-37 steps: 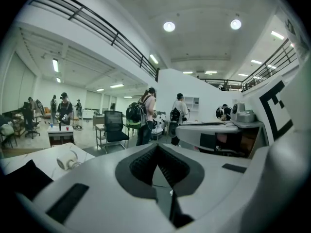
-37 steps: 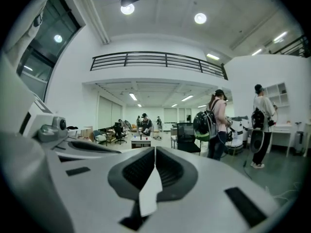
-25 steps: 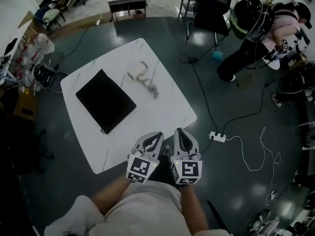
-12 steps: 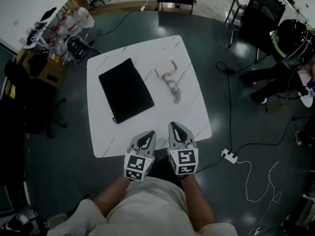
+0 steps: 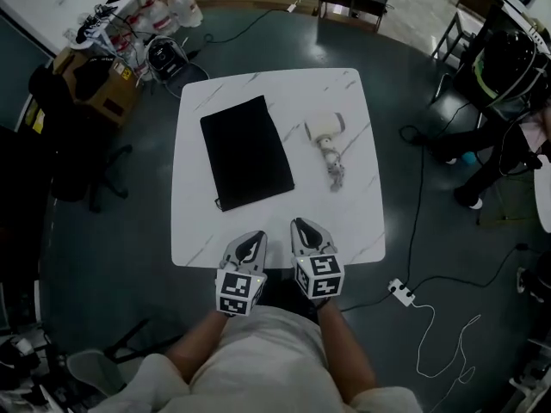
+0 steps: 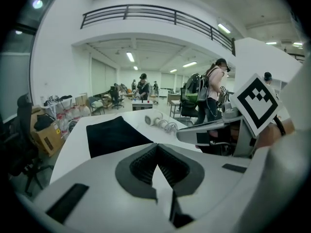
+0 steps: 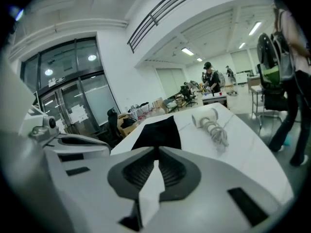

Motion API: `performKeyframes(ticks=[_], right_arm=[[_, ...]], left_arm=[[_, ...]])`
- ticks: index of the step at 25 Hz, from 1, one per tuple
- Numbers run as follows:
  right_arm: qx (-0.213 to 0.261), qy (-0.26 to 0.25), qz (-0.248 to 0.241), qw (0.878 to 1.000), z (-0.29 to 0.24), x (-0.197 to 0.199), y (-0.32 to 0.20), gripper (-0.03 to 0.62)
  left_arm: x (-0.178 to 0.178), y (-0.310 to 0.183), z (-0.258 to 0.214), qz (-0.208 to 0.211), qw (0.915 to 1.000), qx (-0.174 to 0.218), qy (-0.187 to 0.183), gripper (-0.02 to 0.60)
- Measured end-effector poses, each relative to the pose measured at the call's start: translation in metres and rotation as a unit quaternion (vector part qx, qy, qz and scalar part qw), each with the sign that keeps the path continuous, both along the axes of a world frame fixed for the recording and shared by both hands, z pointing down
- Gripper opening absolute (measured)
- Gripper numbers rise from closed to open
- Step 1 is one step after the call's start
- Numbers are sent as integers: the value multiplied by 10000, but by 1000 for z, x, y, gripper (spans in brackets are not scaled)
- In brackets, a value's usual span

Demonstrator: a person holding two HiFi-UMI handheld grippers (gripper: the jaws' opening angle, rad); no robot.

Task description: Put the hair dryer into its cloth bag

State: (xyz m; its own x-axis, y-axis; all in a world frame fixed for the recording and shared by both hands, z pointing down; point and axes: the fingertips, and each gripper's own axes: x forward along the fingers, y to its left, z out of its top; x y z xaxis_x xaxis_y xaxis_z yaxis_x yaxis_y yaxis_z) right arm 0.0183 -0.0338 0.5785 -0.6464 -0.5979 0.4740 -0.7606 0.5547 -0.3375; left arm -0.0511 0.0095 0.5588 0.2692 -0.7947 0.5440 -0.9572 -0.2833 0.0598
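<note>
The left tongs (image 5: 252, 241) and right tongs (image 5: 303, 228) are closed and empty at the bench's (image 5: 362, 222) near edge. The hair dryer (image 5: 325, 128) lies well ahead of the right tongs, the limp cloth bag (image 5: 246, 151) ahead of the left. The dryer looks rigid, smooth and probably slippery, so its handle suits gripping.

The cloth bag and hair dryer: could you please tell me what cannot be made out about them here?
- cloth bag: its opening. It is too small in the head view, and its near edge is hidden behind the left hand-held gripper in the left gripper view.
- hair dryer: its switch and plug. Both are too small in every view.
</note>
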Motion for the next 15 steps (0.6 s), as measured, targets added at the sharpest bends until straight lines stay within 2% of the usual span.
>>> performKeyframes(ticks=[5, 7, 8, 15], right_arm=[[-437, -63, 6, 9990, 30, -25, -19, 28], [-677, -110, 49, 9976, 42, -34, -26, 99], [-785, -138, 88, 9968, 48, -38, -30, 110], [-1521, -216, 737, 9854, 86, -54, -58, 112]], left_arm=[[-33, -17, 8, -224, 9997, -63, -16, 8], [-45, -24, 11, -289, 9995, -116, 3, 8], [-50, -28, 13, -305, 9994, -142, 5, 8], [-77, -49, 28, -253, 9992, -322, 5, 8]])
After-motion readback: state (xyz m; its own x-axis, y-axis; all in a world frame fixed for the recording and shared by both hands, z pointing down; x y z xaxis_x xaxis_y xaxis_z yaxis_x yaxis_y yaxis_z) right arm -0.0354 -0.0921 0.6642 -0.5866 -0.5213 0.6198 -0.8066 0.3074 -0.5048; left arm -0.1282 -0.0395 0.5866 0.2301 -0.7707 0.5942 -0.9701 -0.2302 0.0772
